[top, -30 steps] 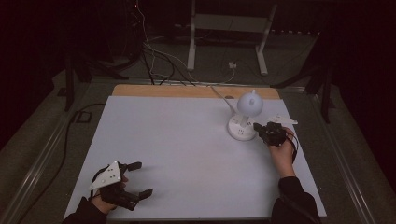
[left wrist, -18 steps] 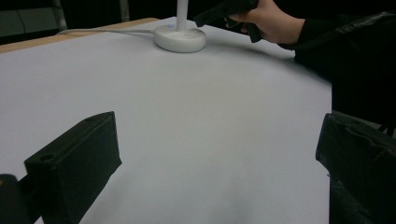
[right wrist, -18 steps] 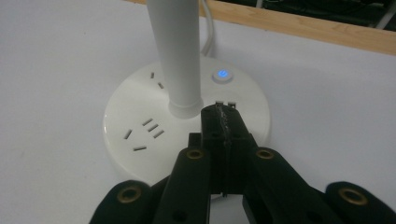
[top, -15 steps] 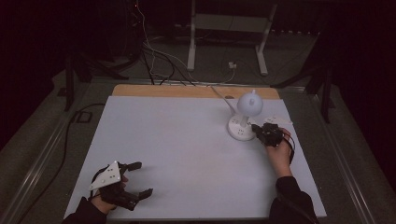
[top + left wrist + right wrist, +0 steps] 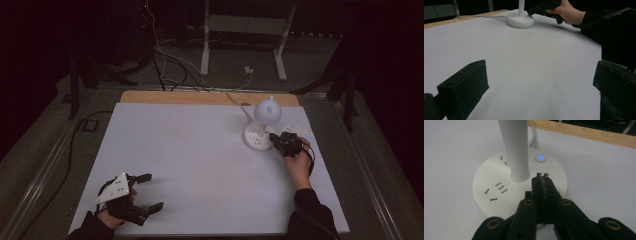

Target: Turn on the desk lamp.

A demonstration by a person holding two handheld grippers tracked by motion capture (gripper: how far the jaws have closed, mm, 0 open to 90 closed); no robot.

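Observation:
A white desk lamp stands at the table's back right, with a round head on a pole. Its round base carries socket slots, two USB ports and a blue-lit button. My right gripper is shut with nothing seen between its jaws. Its tips hover just over the base's rim, right before the USB ports, and it sits at the base's right side. My left gripper rests open at the near left, with bare table between its jaws.
The white table top has a wooden strip along its far edge. The lamp's white cable runs off the back. A small white paper lies right of the lamp. Metal rails flank the table.
My right gripper has edged slightly left toward the lamp base. The left gripper has stayed where it was.

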